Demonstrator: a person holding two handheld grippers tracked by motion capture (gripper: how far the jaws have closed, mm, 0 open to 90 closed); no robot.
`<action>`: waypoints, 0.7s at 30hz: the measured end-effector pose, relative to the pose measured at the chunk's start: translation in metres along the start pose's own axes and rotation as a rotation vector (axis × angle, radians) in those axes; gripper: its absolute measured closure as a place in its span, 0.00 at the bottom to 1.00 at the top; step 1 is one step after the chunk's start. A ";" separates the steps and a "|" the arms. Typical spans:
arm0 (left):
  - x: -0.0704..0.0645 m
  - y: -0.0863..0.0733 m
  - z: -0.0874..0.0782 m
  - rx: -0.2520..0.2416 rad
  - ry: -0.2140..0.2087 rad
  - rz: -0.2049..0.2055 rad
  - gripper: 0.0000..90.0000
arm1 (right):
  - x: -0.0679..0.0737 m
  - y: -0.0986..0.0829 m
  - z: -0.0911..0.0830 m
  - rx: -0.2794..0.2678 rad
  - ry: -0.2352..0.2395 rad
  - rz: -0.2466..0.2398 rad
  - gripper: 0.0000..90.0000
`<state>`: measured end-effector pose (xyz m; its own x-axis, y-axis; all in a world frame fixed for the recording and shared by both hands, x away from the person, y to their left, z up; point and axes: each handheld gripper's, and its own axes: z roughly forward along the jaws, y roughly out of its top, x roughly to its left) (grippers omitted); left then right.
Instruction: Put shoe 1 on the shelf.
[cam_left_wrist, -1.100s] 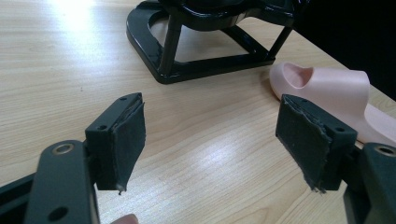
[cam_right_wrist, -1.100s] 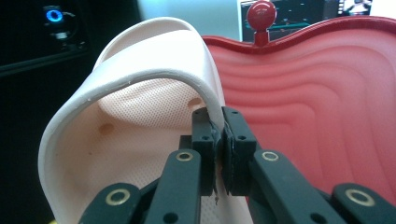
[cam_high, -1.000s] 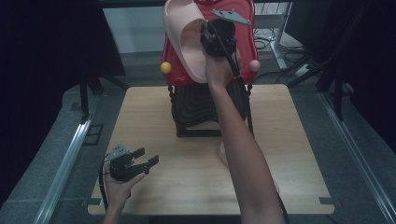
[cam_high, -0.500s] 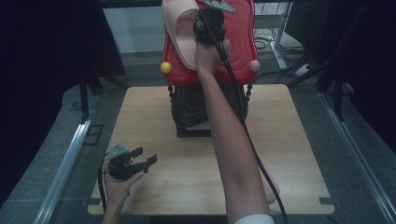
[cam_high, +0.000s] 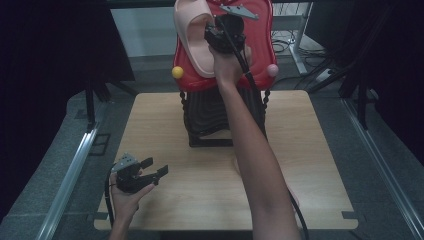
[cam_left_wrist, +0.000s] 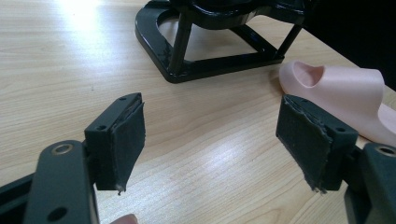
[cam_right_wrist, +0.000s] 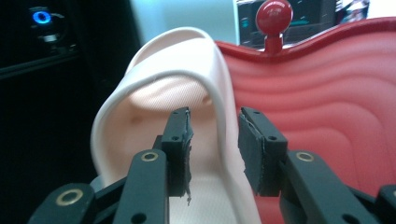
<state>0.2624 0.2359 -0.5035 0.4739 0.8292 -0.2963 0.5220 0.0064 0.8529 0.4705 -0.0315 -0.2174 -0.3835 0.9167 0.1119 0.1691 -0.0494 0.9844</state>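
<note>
A pink slipper (cam_high: 192, 42) stands upright against the red wavy panel (cam_high: 261, 45) of a rack at the table's far side. My right gripper (cam_high: 220, 31) is raised to it, with its jaws on either side of the slipper's side wall (cam_right_wrist: 223, 116) and shut on it (cam_right_wrist: 214, 140). A second pink slipper (cam_left_wrist: 341, 95) lies flat on the wooden table (cam_high: 165, 120) beside the rack's black base (cam_left_wrist: 205, 70). My left gripper (cam_high: 156, 168) rests low at the front left, jaws open and empty (cam_left_wrist: 210, 135), pointing toward that base.
The rack stands on a black ribbed frame (cam_high: 210, 120) at the table's back centre. It carries a yellow knob (cam_high: 177, 72), a pink knob (cam_high: 272, 70) and a red knob (cam_right_wrist: 273, 14). The right forearm (cam_high: 250, 150) crosses the table's middle. Metal rails (cam_high: 70, 175) flank the table.
My right gripper has carried the pink slipper up and slightly left, setting it against the red panel. The left gripper has stayed in place, still open.
</note>
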 end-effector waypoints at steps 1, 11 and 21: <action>0.000 0.000 0.000 0.000 0.000 0.001 0.27 | -0.001 -0.001 -0.005 0.006 0.012 -0.003 0.70; -0.002 0.000 0.002 0.013 0.023 0.019 0.27 | -0.026 -0.023 -0.060 0.033 0.143 -0.043 0.69; -0.006 0.000 0.007 0.027 0.014 0.032 0.27 | -0.048 -0.064 -0.111 0.092 0.215 -0.082 0.68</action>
<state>0.2640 0.2272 -0.5049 0.4805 0.8368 -0.2626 0.5256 -0.0350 0.8500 0.3769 -0.1163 -0.2707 -0.5822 0.8101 0.0684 0.2077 0.0669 0.9759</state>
